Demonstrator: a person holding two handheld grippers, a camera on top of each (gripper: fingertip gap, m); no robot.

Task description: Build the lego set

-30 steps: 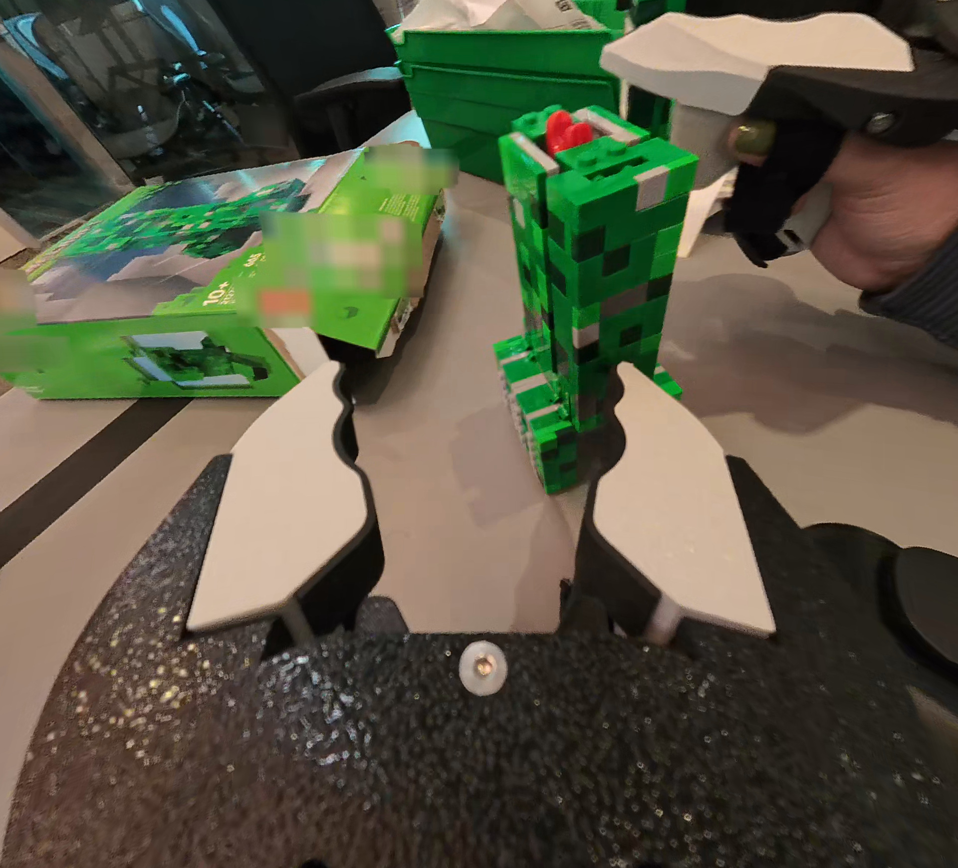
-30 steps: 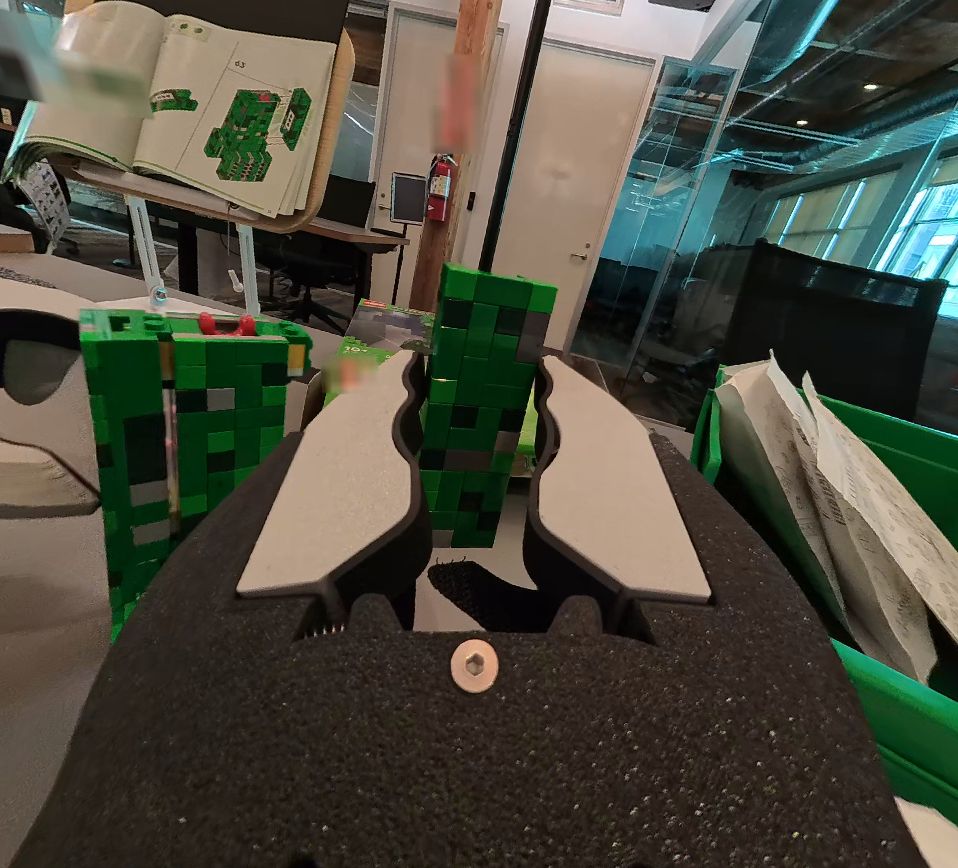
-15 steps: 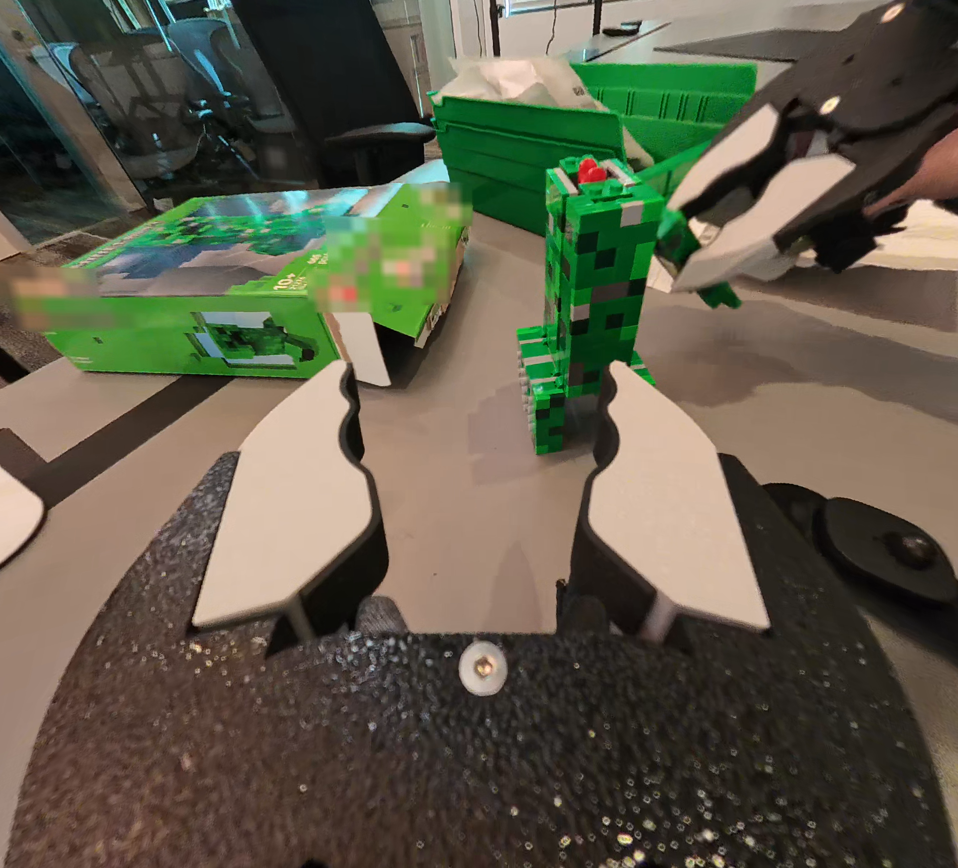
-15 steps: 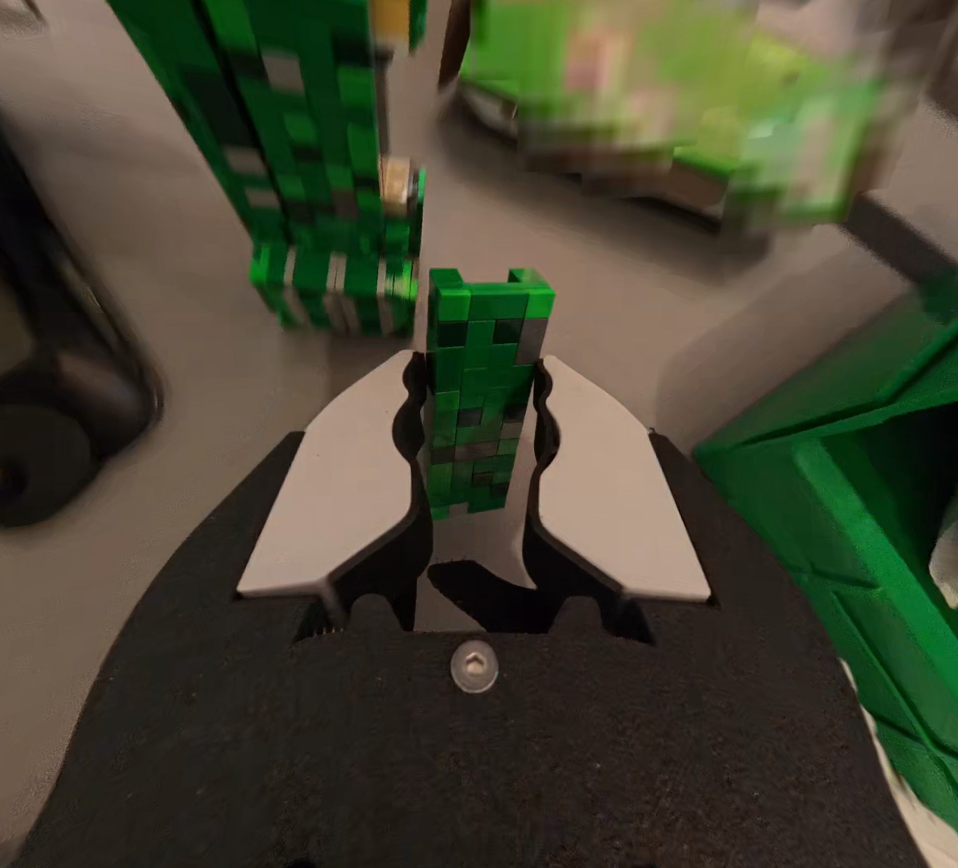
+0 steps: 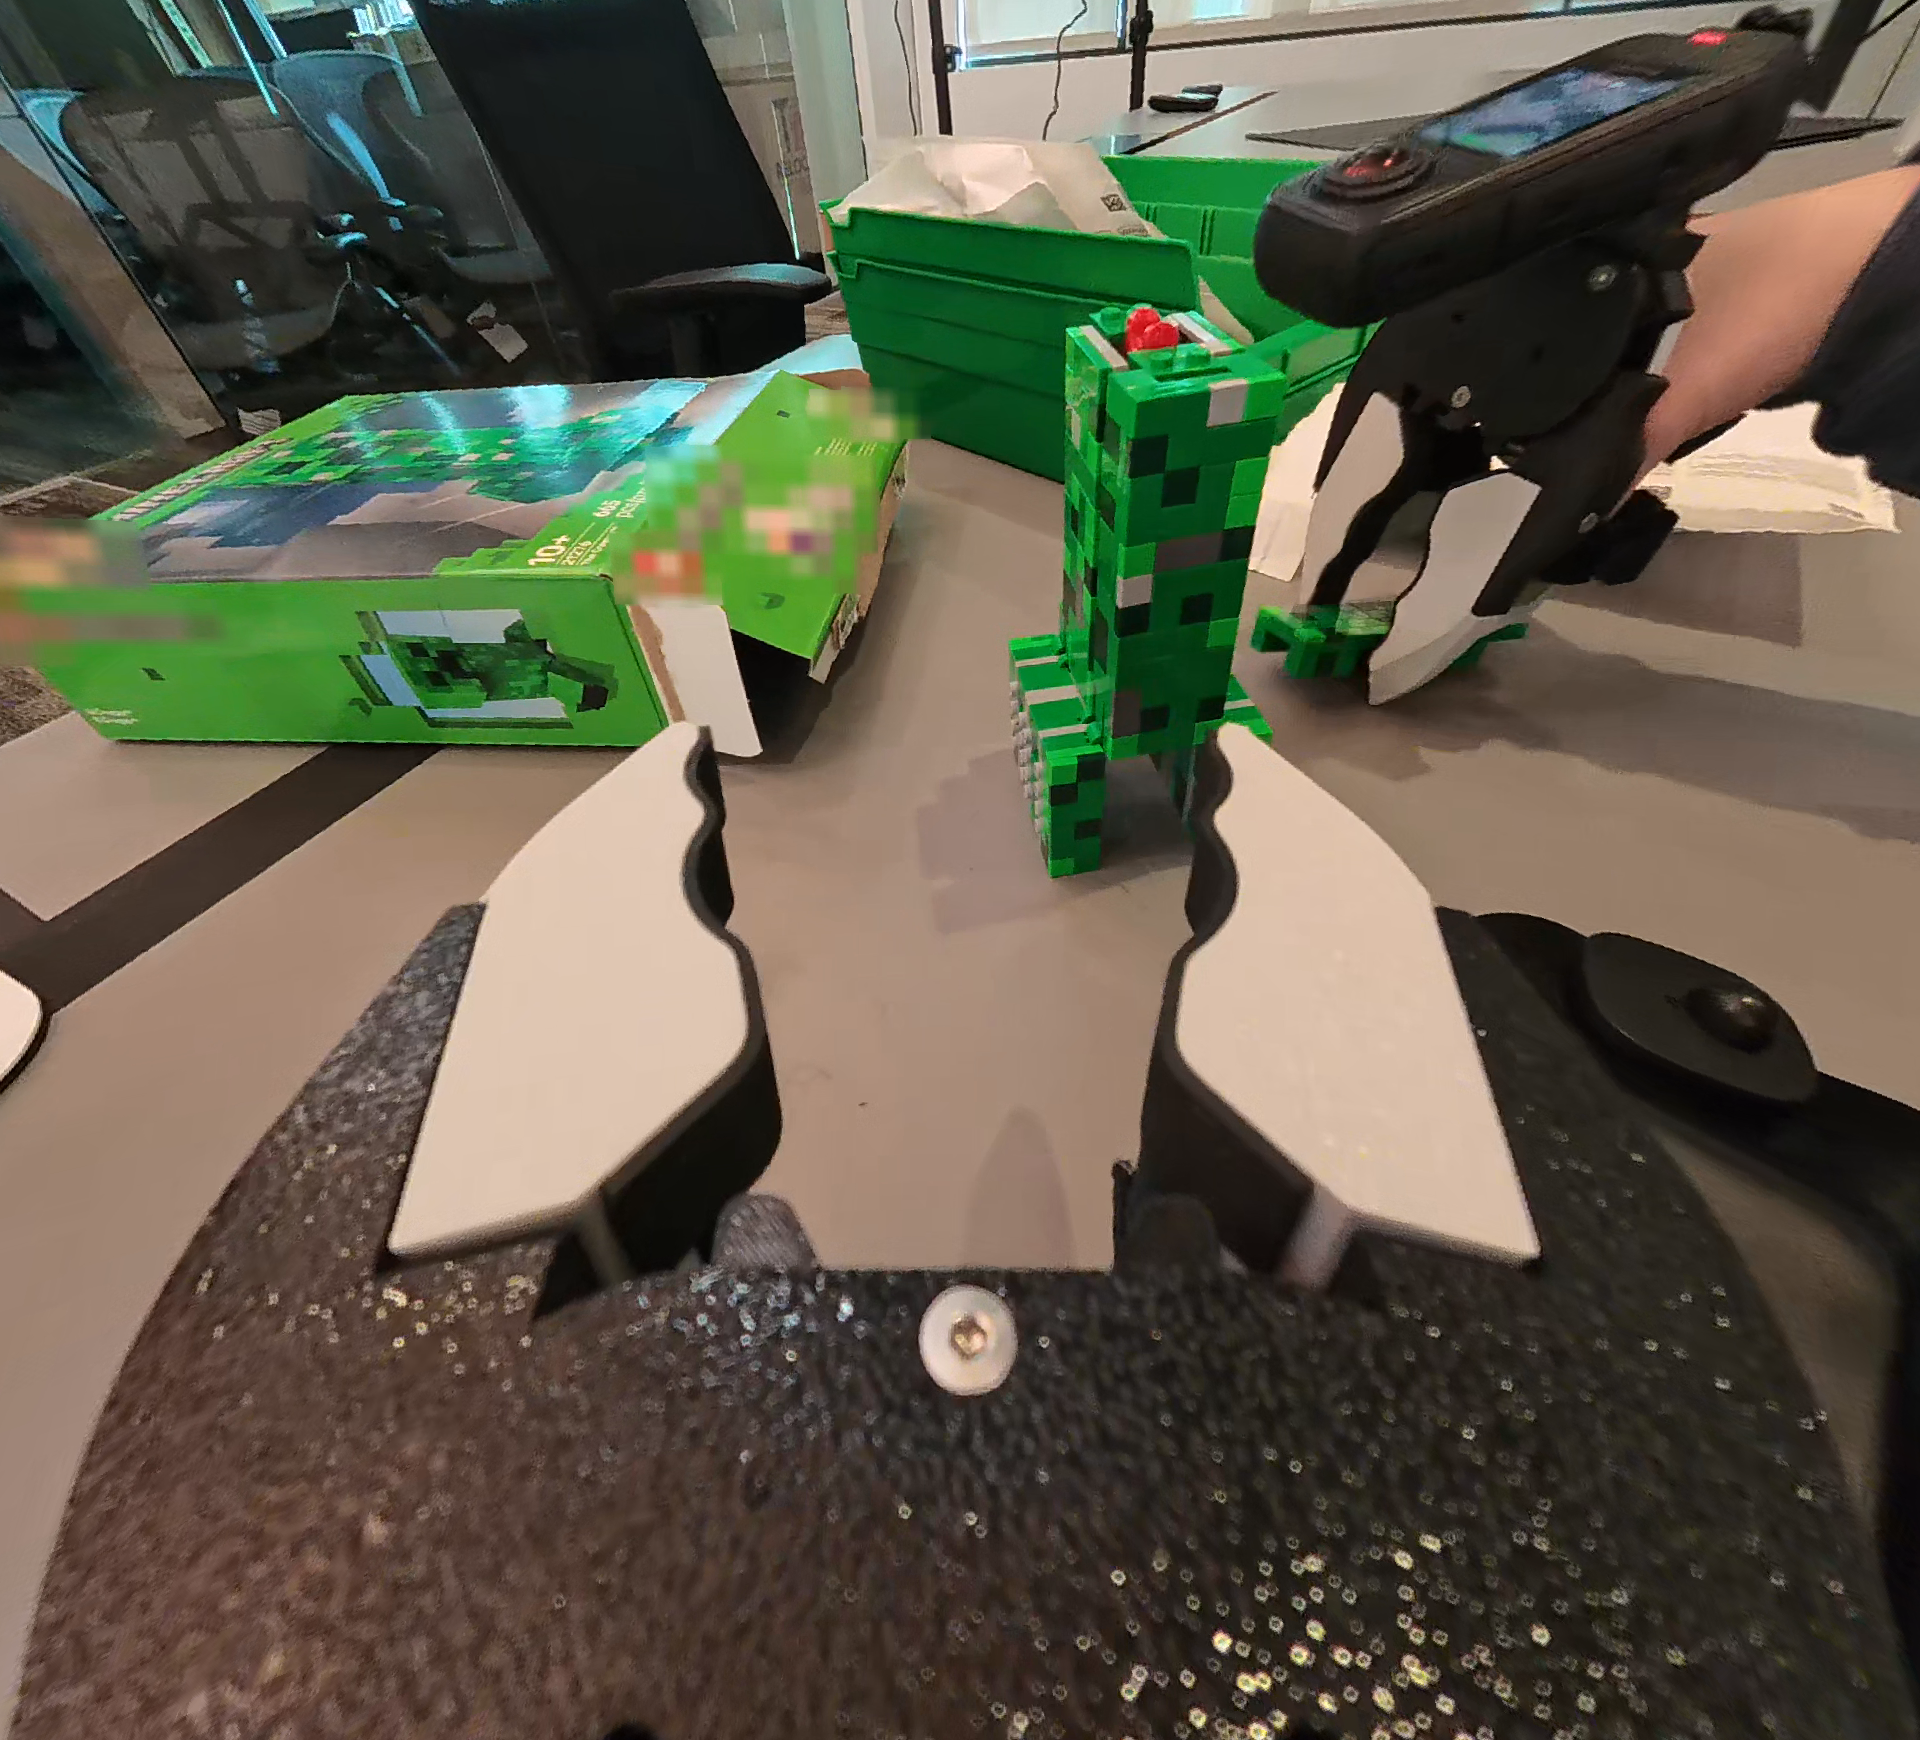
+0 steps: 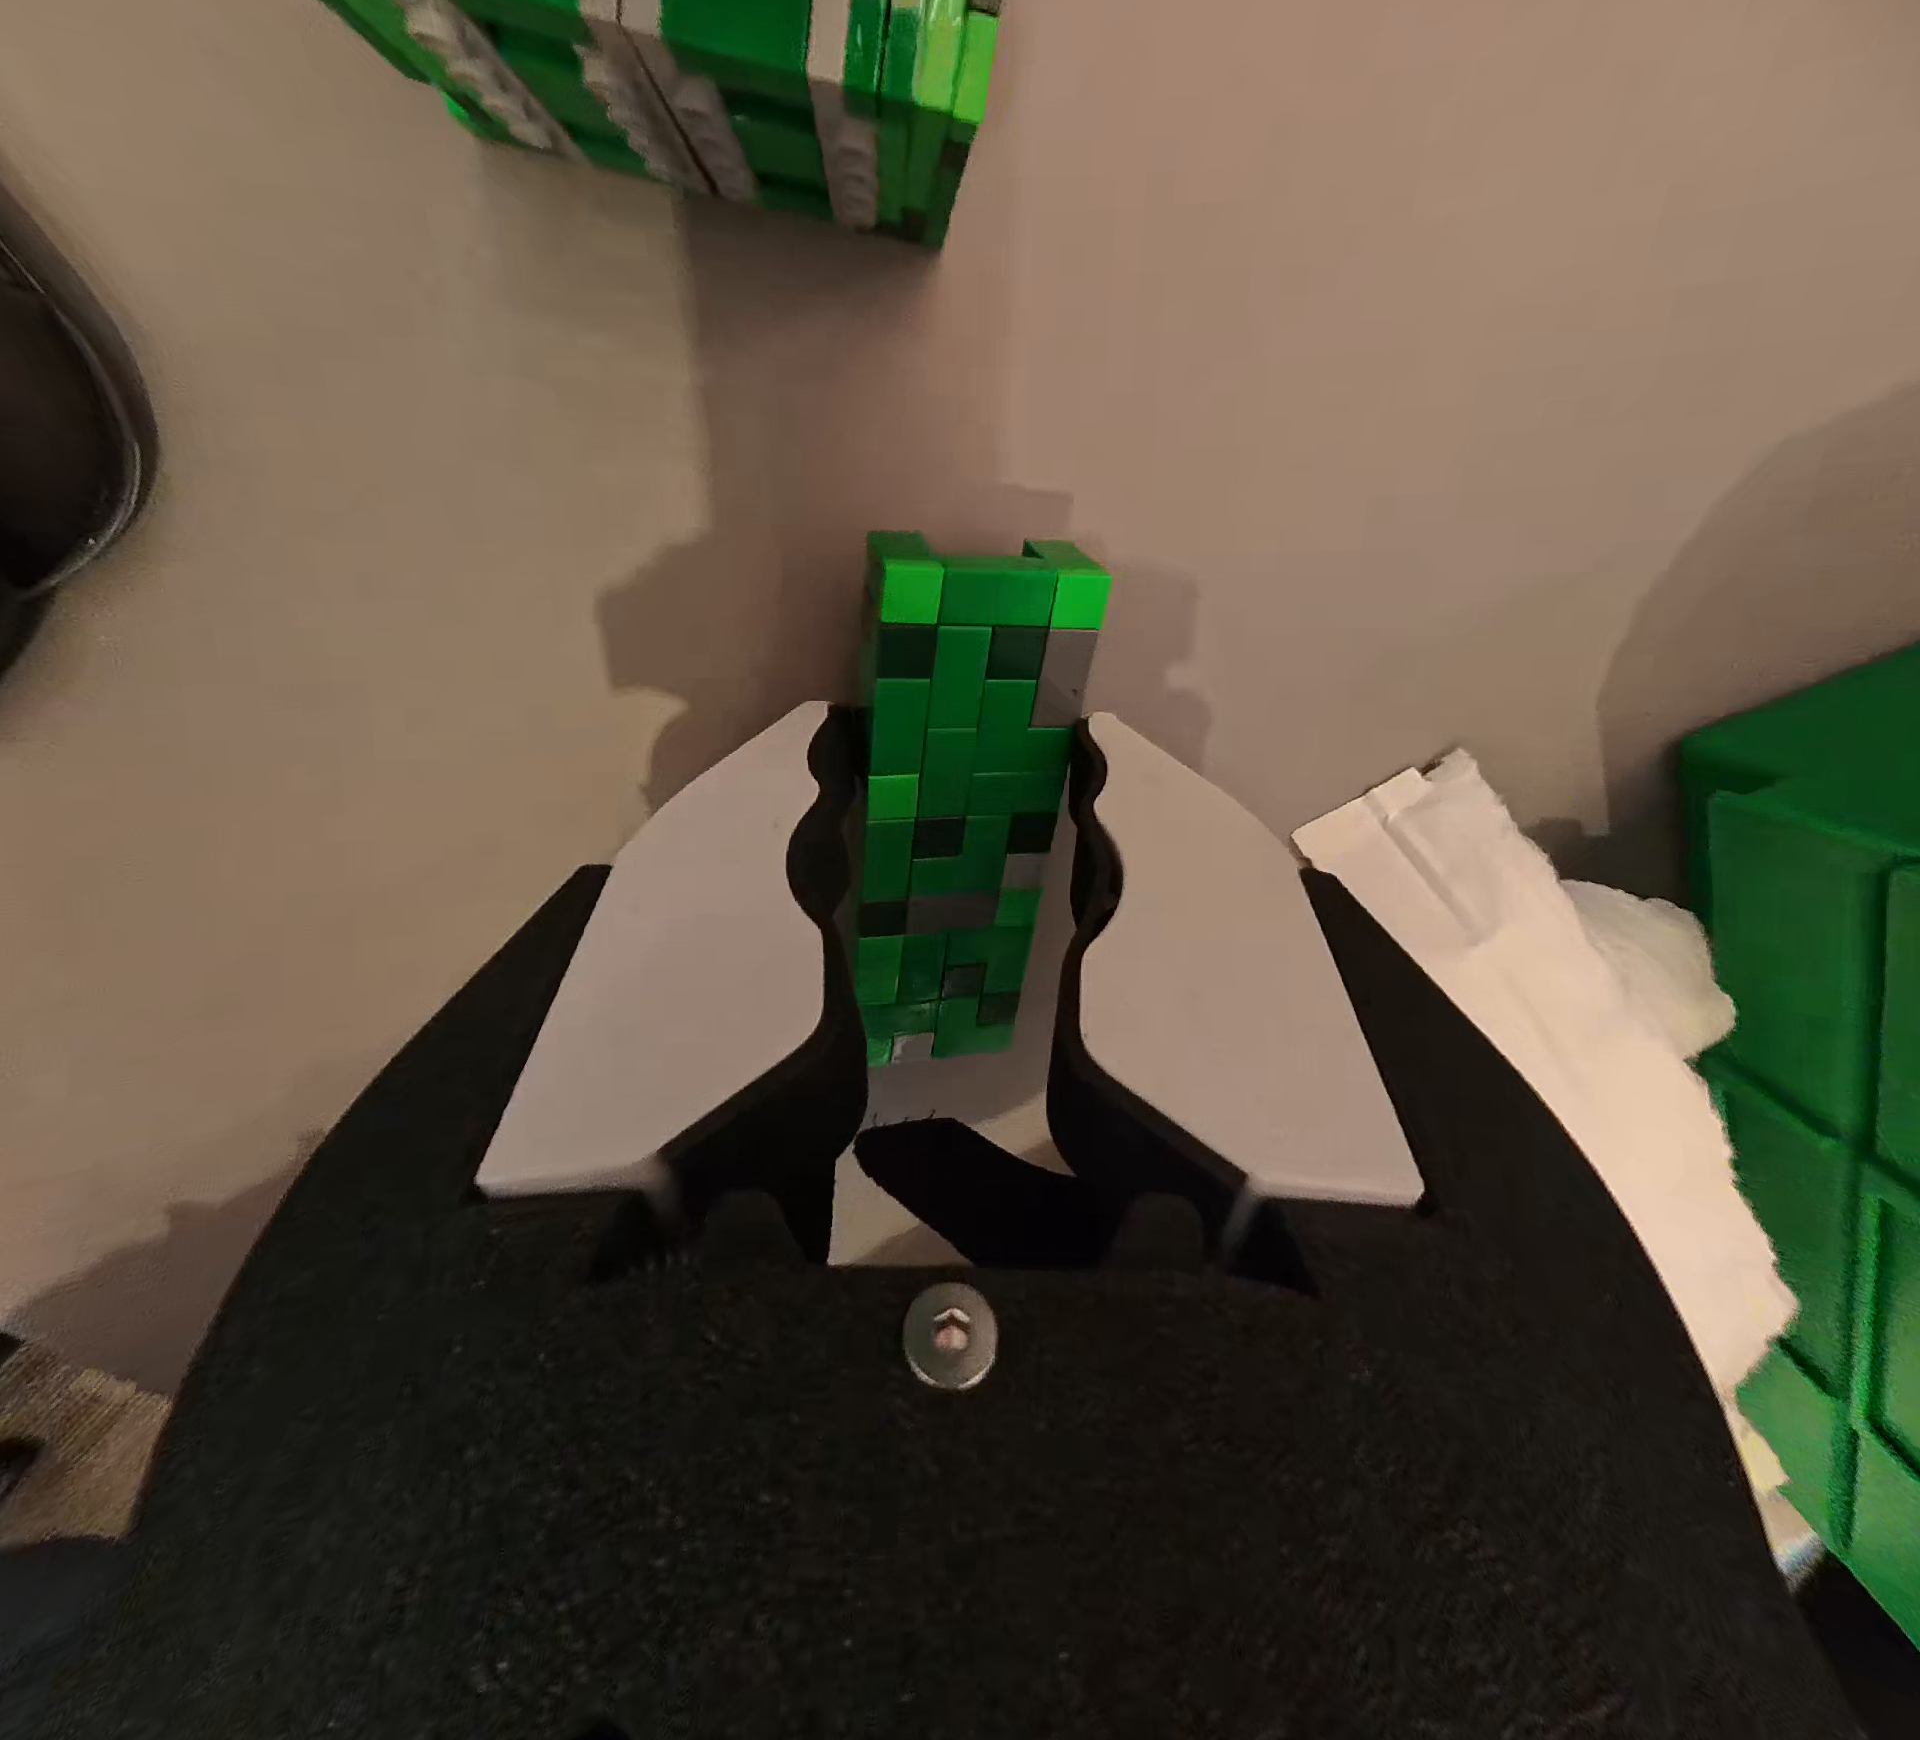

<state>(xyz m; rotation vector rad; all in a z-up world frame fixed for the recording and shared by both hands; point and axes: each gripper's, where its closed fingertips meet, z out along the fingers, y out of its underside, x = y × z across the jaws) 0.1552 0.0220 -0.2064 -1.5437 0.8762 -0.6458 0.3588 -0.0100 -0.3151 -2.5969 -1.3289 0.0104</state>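
The right gripper [image 6: 961, 734] has lowered its clamped green panel [image 6: 971, 807] onto the counter [image 5: 883, 911] beside the headless body [image 5: 1148, 568]; left gripper [image 5: 961, 791] fingers wide, empty.

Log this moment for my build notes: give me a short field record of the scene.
left gripper: open, empty, above the table
right gripper: shut on green panel, lowered to the table
tower: upright, red piece on top, left of the panel
box: lying open, left of tower
bins: green, behind tower, paper inside
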